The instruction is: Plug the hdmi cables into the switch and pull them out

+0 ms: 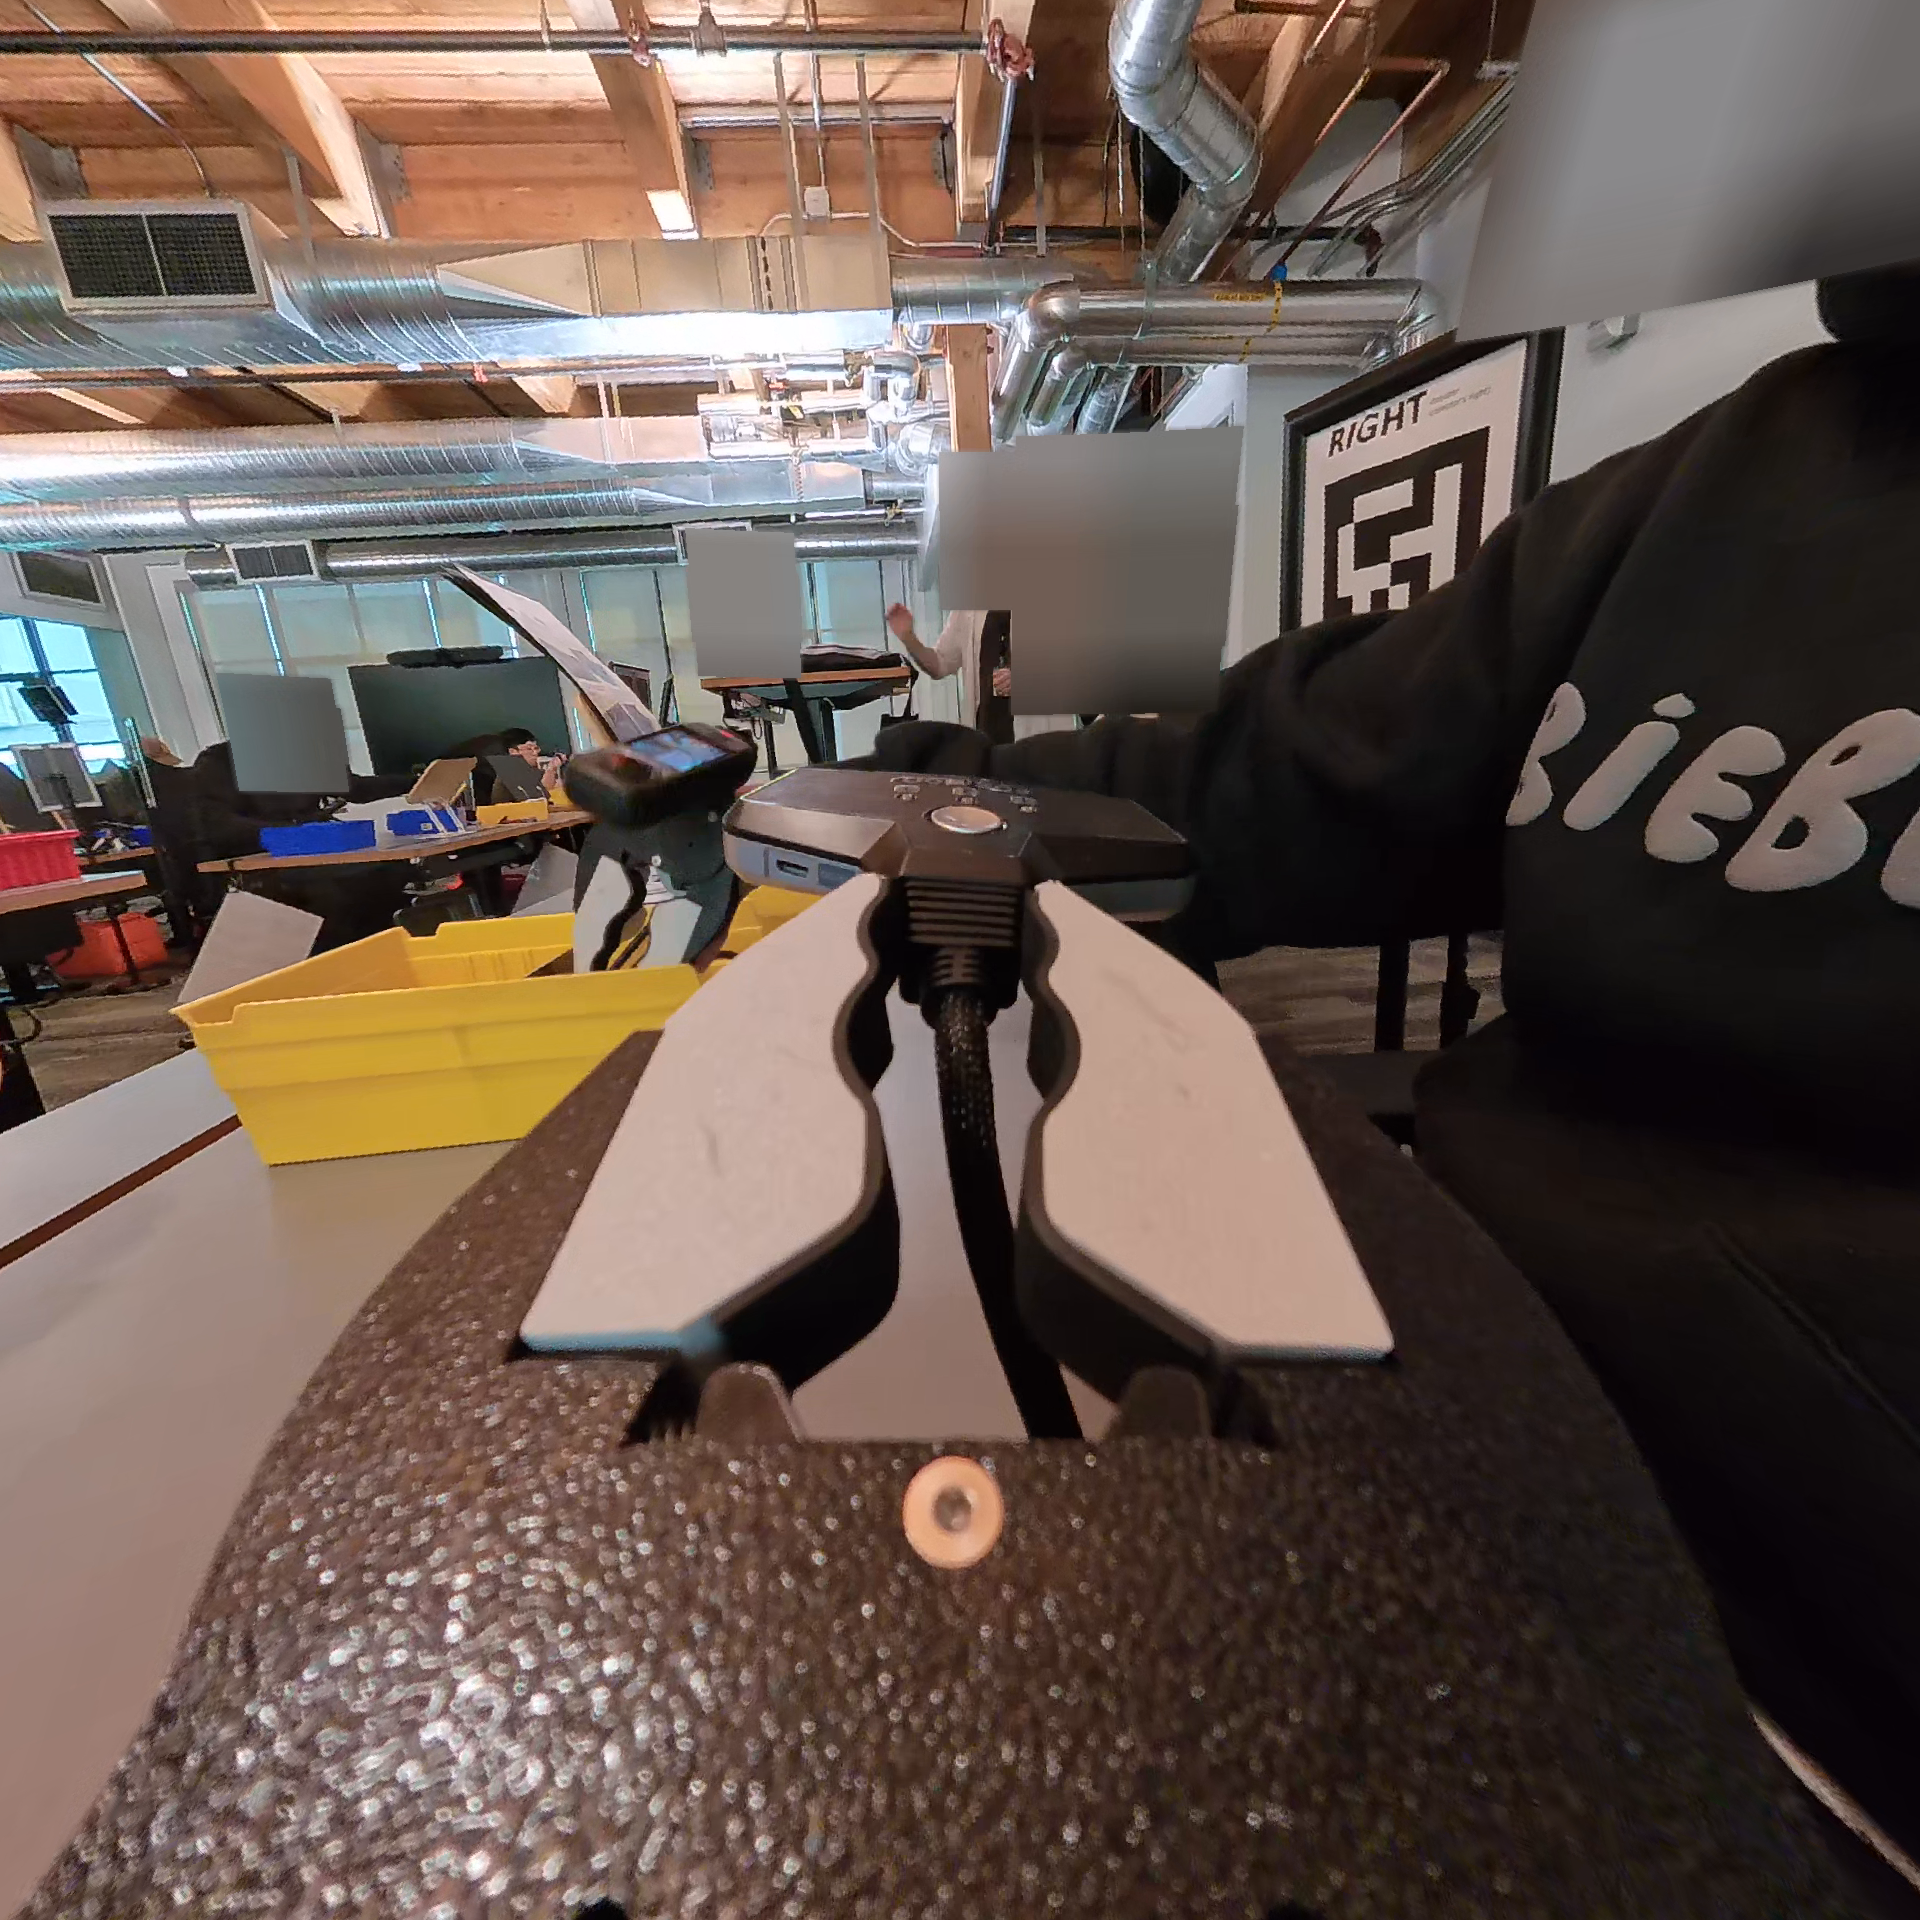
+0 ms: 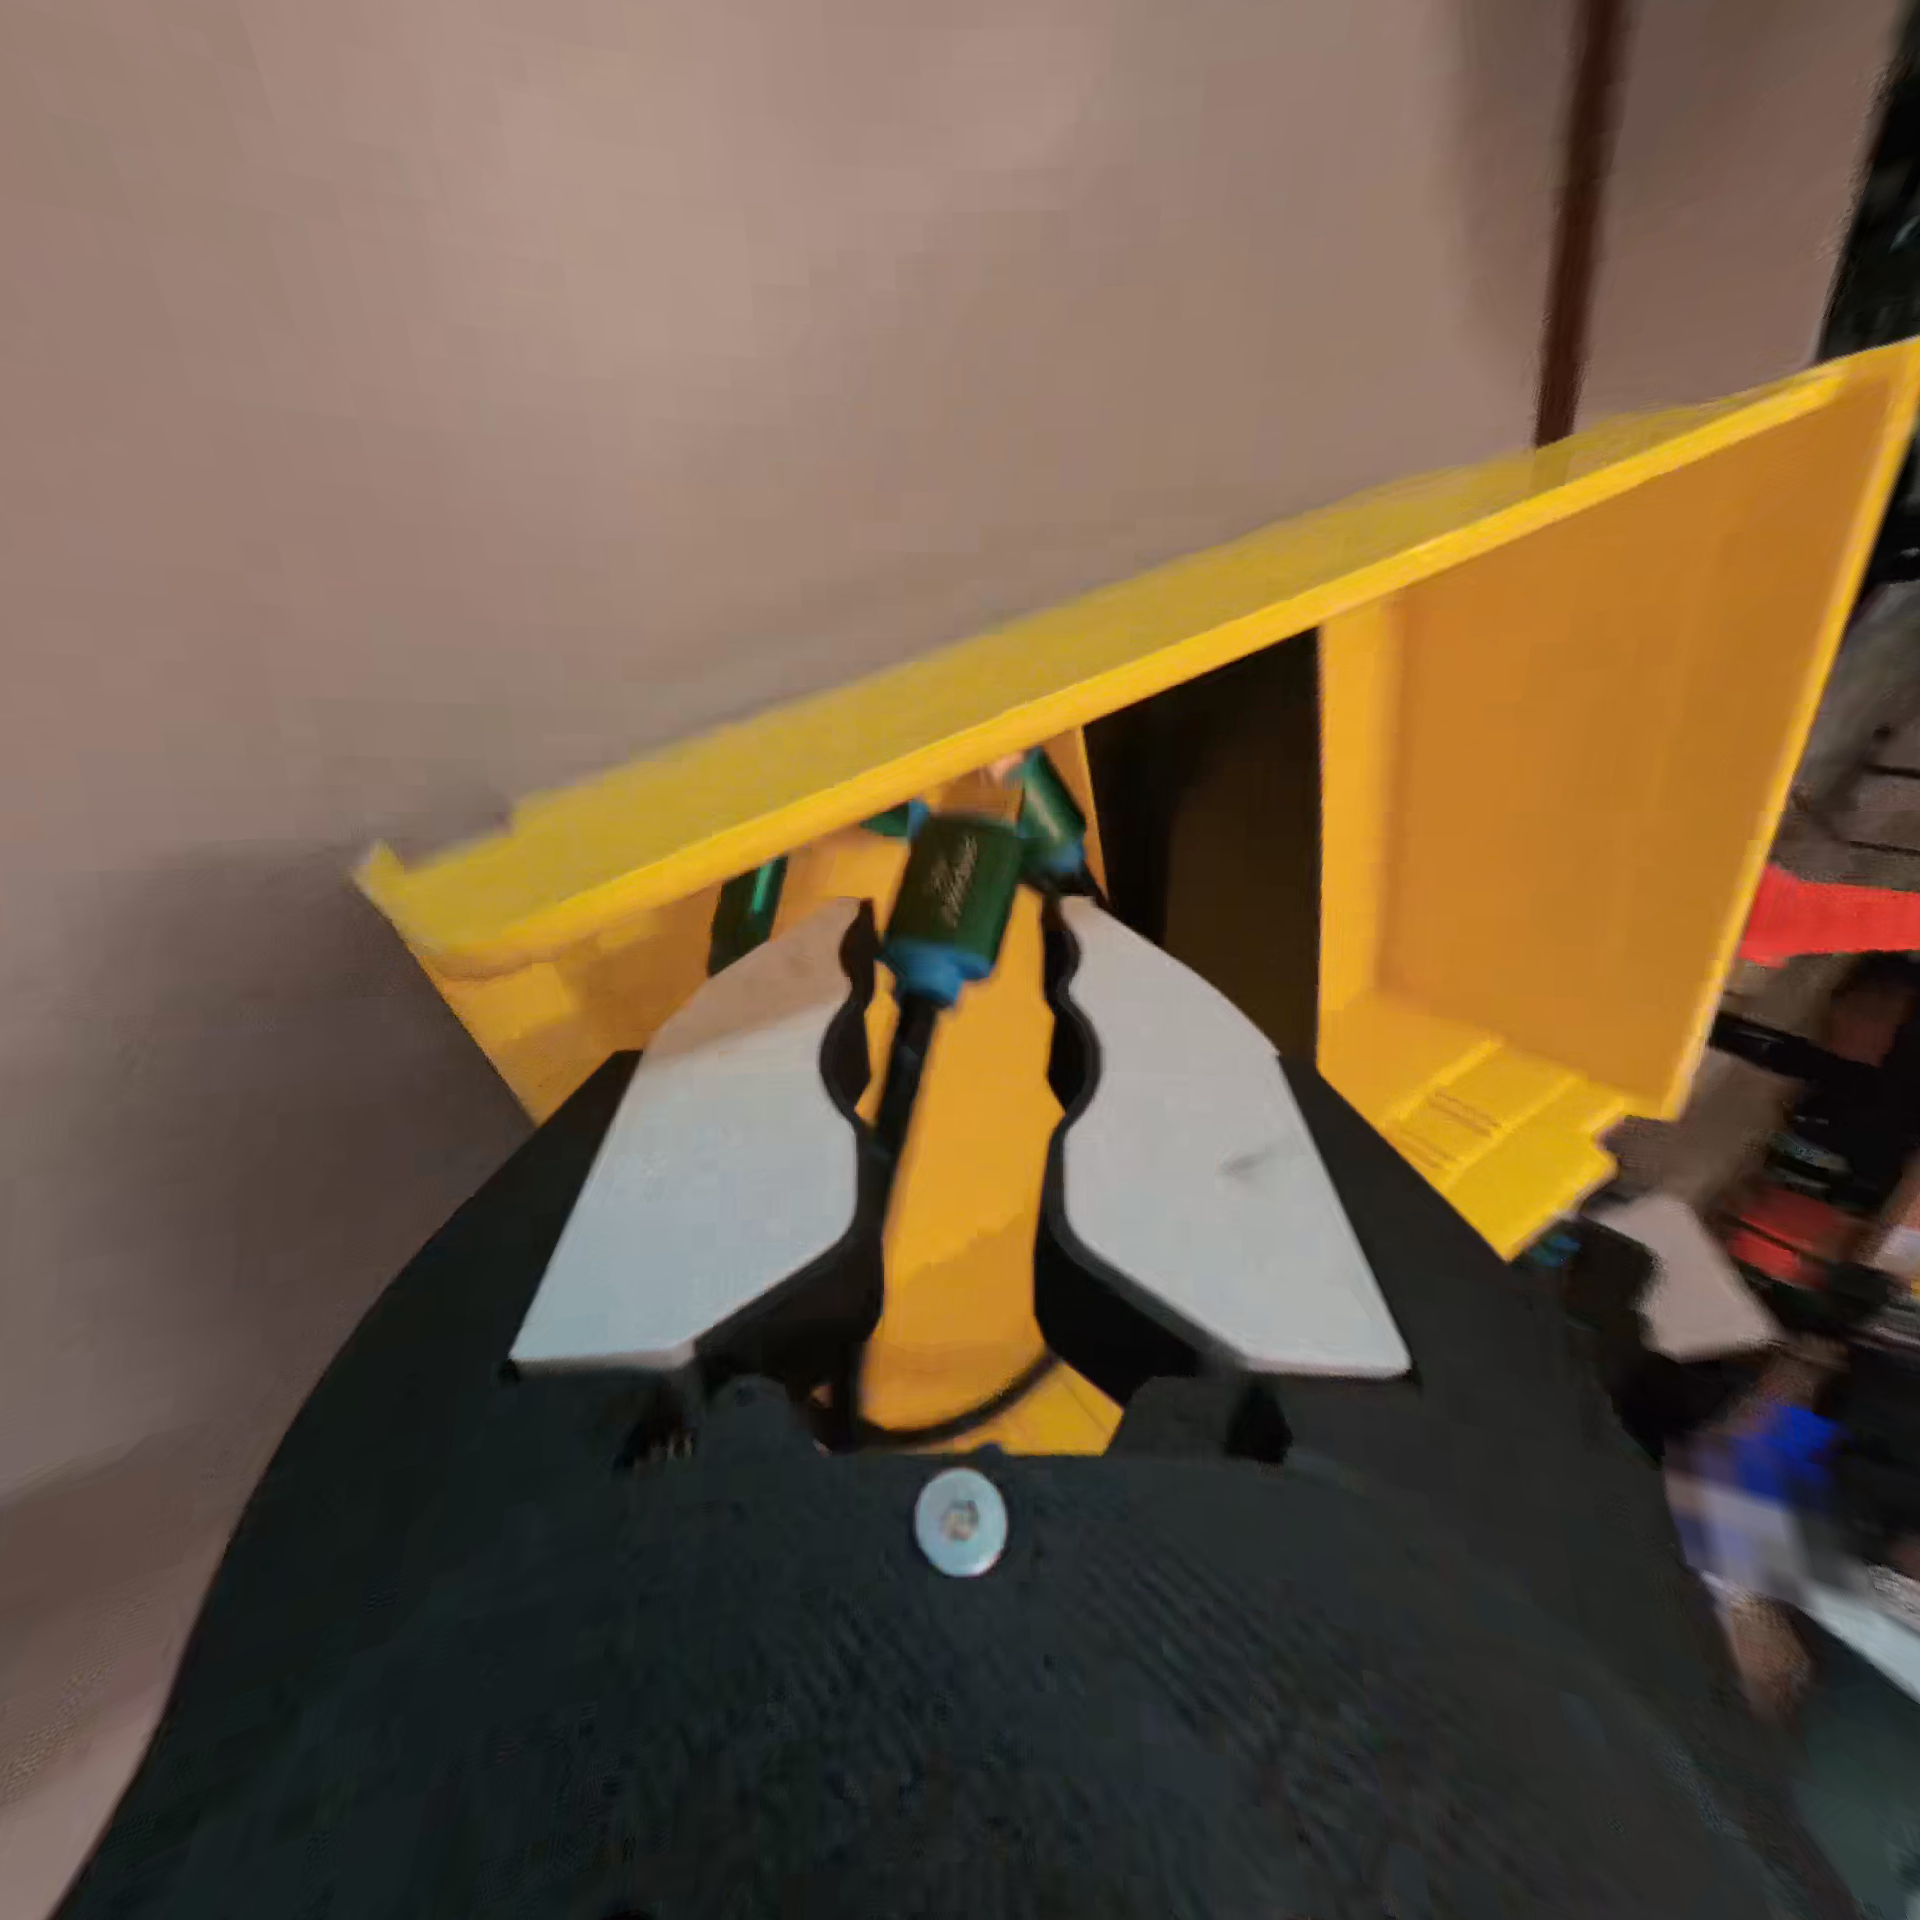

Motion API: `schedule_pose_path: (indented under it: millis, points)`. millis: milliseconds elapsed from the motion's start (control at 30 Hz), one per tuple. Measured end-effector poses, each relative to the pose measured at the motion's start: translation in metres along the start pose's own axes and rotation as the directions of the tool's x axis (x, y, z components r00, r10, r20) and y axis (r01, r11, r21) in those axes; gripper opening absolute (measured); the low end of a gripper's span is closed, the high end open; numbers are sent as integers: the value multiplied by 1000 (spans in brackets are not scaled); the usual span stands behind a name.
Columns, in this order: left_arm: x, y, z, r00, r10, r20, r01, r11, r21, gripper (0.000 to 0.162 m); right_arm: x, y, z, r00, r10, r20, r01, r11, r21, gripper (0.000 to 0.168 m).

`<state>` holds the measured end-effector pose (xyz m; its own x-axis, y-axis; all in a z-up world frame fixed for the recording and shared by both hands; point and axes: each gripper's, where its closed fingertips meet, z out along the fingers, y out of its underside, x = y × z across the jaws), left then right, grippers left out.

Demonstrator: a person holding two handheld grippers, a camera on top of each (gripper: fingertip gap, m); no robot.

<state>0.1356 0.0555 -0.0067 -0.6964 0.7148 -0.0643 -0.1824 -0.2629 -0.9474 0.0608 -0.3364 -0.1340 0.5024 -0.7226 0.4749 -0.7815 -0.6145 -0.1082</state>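
We note a pale grey desk under exposed ductwork. Left claw clamps the braided cable's plug at the switch; right claw gapes empty over the yellow bin.

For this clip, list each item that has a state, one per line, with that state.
left tool: shut on the black plug
black plug: seated in the switch, braided cable running back between the fingers
switch: held up off the table, side ports empty
right tool: open, over the yellow bin
green plug: loose in the bin, ungripped
yellow bin: holds green plugs, one compartment empty
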Motion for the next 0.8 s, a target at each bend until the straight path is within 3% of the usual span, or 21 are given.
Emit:
schedule_pose_path:
  millis: [100, 200, 367, 467, 567, 733, 800]
  points:
    - [2, -1, 0, 1000, 7, -7, -7, 1000, -2, 21, 7, 2, -4, 979, -193, -65, 188, 979, -76, 51]
    - [2, -3, -1, 1000, 8, -9, -8, 1000, 2, 21, -2, -7, -19, 986, -164, 4, 164, 985, -46, 60]
    - [4, -4, -1, 1000, 1, -20, -1, 1000, 12, 21, -5, -2, -39, 991, -134, -7, 134, 991, -5, 57]
    - [5, -2, 2, 1000, -1, -28, 1, 1000, 7, 21, -6, 15, -41, 993, -115, -32, 113, 992, -51, 56]
    - [7, -2, 4, 999, -2, -38, 2, 1000, 5, 21, -6, 17, -49, 998, 0, -59, 1, 1000, 13, 55]
    - [8, -2, 5, 999, -5, -48, 5, 1000, 6, 21, -52, 24, -63, 978, 131, 161, -145, 987, 75, 52]
    - [9, -2, 5, 998, -14, -57, 15, 1000, 16, 21, -63, 33, -60, 979, 131, 159, -138, 990, 34, 52]
